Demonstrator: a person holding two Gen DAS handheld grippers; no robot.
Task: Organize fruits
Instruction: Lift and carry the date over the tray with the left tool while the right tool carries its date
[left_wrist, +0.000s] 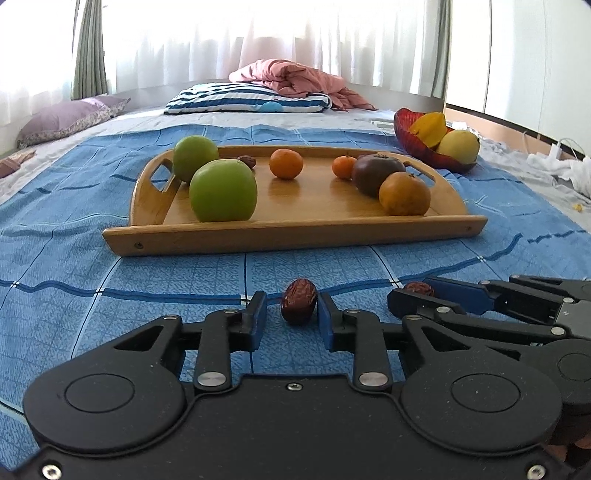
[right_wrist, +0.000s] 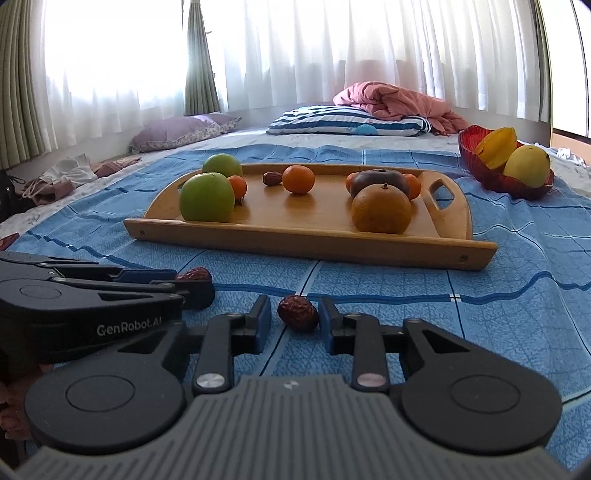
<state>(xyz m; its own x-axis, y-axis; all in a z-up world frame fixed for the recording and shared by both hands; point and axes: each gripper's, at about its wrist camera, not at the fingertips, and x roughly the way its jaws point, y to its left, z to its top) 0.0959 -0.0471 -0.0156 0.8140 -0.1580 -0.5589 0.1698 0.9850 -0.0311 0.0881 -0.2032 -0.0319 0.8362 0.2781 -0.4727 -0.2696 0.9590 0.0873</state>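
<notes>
Two dried dates on the bed's blue sheet, before the fruit tray (left_wrist: 291, 236): left date (left_wrist: 299, 301) between the parted left claw (left_wrist: 291, 310), right date (right_wrist: 297, 313) between the parted right claw (right_wrist: 291, 314). Risk: the soft sheet yields, so either small, wrinkled date may roll or slip aside when pinched off-centre.

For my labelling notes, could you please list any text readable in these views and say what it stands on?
"GenRobot.AI": white lettering on the side of the left gripper, seen in the right wrist view.
No other words, numbers or signs are readable in either view.
</notes>
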